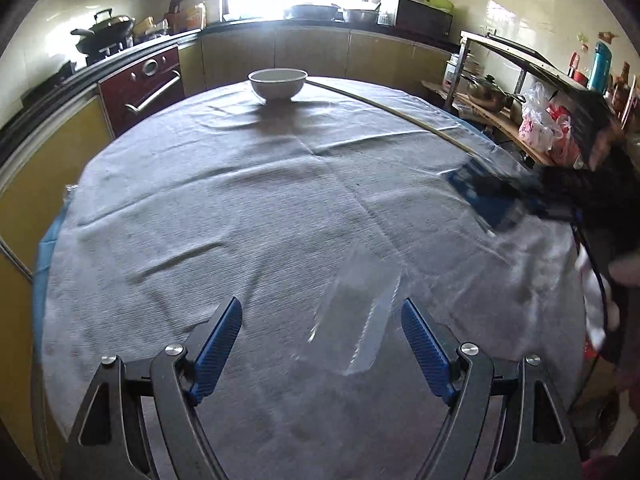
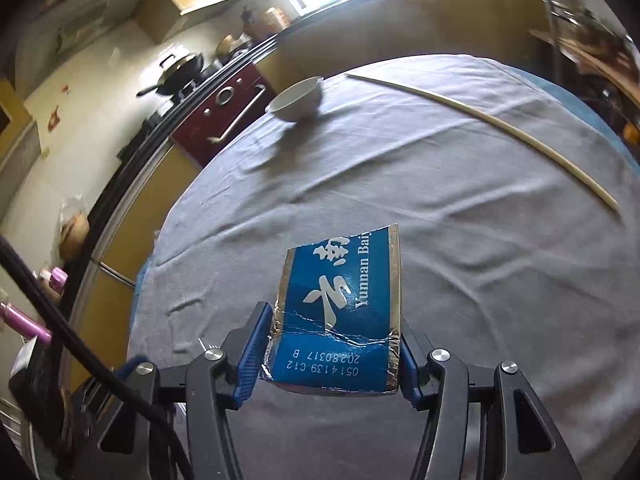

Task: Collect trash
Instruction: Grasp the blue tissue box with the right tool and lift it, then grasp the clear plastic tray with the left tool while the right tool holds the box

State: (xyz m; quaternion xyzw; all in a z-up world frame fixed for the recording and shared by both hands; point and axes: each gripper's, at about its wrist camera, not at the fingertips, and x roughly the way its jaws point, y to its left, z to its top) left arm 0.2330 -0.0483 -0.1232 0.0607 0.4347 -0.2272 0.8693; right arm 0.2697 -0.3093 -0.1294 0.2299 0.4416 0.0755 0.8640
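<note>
I see the cloth-covered surface with a white bowl and a chopstick at its far side. My right hand-held gripper pinches a torn blue packet above the cloth; I judge it mid-carry, needing a bin I cannot see. My left hand-held gripper is spread around a clear plastic wrapper lying flat; closing on it looks next.

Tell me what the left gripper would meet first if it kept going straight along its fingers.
Probably the clear plastic wrapper lying on the tablecloth, just ahead of the open left gripper. Depth is unclear; the white bowl sits much farther on.
</note>
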